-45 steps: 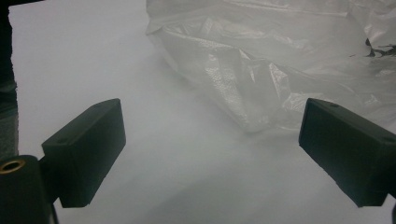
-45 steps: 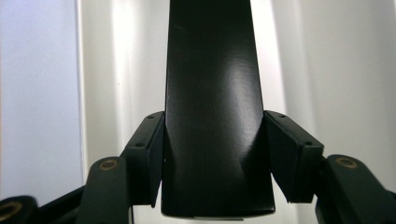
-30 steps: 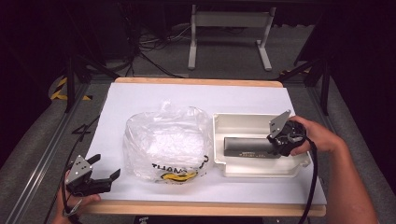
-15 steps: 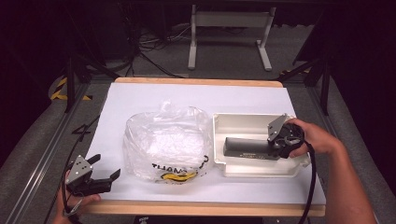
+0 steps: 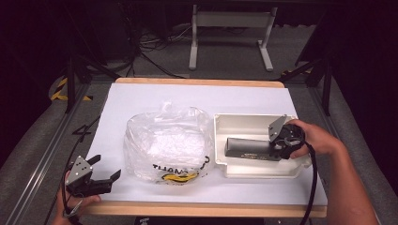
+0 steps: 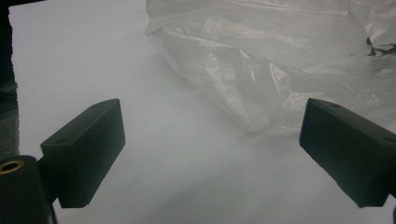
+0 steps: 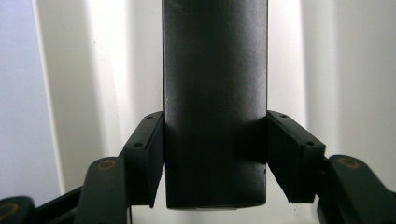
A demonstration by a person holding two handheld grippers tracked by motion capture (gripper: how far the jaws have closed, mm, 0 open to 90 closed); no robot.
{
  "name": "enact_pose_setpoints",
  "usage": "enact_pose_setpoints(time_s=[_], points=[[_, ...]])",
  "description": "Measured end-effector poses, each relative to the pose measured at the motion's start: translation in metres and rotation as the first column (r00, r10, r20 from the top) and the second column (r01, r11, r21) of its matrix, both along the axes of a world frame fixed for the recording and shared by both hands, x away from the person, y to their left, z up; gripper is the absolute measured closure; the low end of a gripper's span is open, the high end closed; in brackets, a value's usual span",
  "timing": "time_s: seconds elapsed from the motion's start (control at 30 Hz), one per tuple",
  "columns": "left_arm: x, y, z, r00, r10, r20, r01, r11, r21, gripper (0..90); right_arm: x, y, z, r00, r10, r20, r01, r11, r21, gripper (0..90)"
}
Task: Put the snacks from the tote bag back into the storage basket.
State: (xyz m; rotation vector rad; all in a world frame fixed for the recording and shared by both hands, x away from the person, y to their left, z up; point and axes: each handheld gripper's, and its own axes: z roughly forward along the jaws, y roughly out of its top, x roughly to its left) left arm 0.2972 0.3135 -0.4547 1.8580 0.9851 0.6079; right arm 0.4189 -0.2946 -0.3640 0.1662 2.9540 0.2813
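A long black box [image 5: 247, 147] lies in the white tray [image 5: 253, 122] at the table's right. My right gripper [image 5: 274, 149] is shut on the box's right end. In the right gripper view both pads [image 7: 148, 156] press the sides of the black box [image 7: 215, 93]. A crumpled clear plastic bag [image 5: 166, 143] with yellow and black print sits mid-table. My left gripper [image 5: 105, 180] stands open near the front left corner, with nothing between its jaws. The bag [image 6: 280, 60] lies just ahead of it in the left gripper view.
White paper [image 5: 150, 96] covers the wooden table. The table's front edge [image 5: 202, 208] runs close to both hands. Cables trail from each gripper. Beyond the table are a dark floor, a metal stand [image 5: 230, 33] and loose wires.
The right gripper and the black box have shifted slightly left within the tray. The left gripper has stayed put.
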Motion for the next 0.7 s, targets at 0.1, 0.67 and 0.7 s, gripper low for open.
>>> enact_pose_setpoints(time_s=[0.1,0.67,0.7], points=[[-0.0003,0.0010,0.0006,1.0000,-0.001,0.001,0.001,1.0000,-0.001,7.7,-0.0001,0.0003,0.0001,0.9999,-0.005,0.012,0.005,1.0000,-0.006,41.3],[0.0037,0.0005,0.0040,0.9998,-0.002,0.022,0.003,0.9999,-0.015,7.7,-0.0057,-0.0067,0.0076,0.9955,-0.066,0.067,0.063,0.9971,0.043,33.1],[0.0043,0.0001,0.0043,0.9998,-0.008,0.019,0.008,0.9999,-0.015,7.7,-0.0067,-0.0069,0.0081,0.9950,-0.070,0.072,0.067,0.9966,0.049,33.0]])
